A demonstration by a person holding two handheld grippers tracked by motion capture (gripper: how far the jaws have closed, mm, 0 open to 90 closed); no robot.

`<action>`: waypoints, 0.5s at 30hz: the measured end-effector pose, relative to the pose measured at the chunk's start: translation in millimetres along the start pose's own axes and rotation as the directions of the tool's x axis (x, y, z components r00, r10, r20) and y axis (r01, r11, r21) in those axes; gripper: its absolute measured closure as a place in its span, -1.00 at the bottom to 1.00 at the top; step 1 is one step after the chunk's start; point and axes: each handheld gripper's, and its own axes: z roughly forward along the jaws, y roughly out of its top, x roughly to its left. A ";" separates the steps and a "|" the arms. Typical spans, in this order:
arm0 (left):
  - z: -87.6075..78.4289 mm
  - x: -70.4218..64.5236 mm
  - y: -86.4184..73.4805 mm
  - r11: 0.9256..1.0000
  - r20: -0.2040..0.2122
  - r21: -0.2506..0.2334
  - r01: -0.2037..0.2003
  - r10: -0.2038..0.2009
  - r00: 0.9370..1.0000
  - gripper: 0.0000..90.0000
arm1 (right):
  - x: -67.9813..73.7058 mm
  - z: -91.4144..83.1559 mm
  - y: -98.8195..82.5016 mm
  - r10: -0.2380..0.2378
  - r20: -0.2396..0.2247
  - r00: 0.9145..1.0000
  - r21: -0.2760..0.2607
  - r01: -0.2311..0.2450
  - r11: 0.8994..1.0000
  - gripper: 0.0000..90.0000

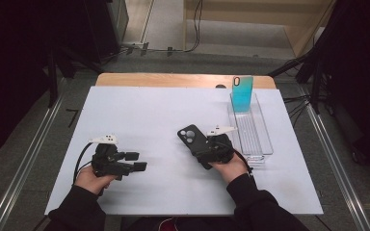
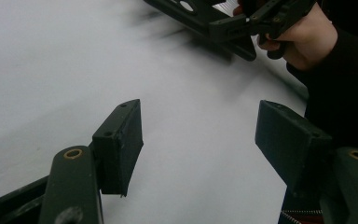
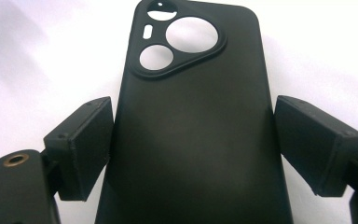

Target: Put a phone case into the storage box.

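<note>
- The black phone case (image 3: 191,135) looks like a thin, empty shell with cut-outs for the camera lenses at its far end. I judge it light and somewhat flexible, with a matte skin that should not slip much.
- Squeezed hard across the middle, such a shell may bow inward. The long side edges, nearer one end where the walls stiffen it, seem the better hold.
- In the right gripper view the case lies between the two jaws of the right gripper (image 1: 207,150), lens end pointing away from the hand. The left jaw sits right against its edge and the right jaw is just beside the other. I cannot tell whether they are pressing or merely framing it.
- From the high view the case (image 1: 192,138) lies on the white surface (image 1: 149,110) ahead of the right gripper, angled up and to the left.
- The left gripper (image 2: 198,135) rests apart at the left of the surface, jaws spread wide with nothing between them.
- A clear tray (image 1: 265,144) stands just to the right of the right hand, with a teal phone case (image 1: 243,94) propped upright at its far end.
</note>
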 end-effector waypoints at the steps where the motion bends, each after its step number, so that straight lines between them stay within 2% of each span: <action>1: 0.0 -0.2 0.4 1.000 0.001 0.006 0.007 -0.007 1.000 -0.27 | 0.5 -1.8 1.0 0.008 -0.005 1.000 -0.007 -0.008 1.000 -0.71; 5: 0.1 -0.6 1.8 1.000 0.011 0.009 0.027 -0.028 1.000 -0.27 | 2.1 -8.8 4.9 0.012 -0.016 1.000 -0.024 -0.012 1.000 -0.71; 12: 0.6 -4.0 5.1 0.999 0.002 0.002 0.039 -0.039 0.999 -0.27 | 8.1 -19.9 11.4 0.003 -0.029 1.000 -0.052 -0.004 0.999 -0.71; 15: 2.5 -5.8 9.3 0.997 0.033 0.027 0.069 -0.070 0.997 -0.27 | 11.0 -22.9 13.8 0.004 -0.041 0.999 -0.056 -0.006 0.998 -0.71</action>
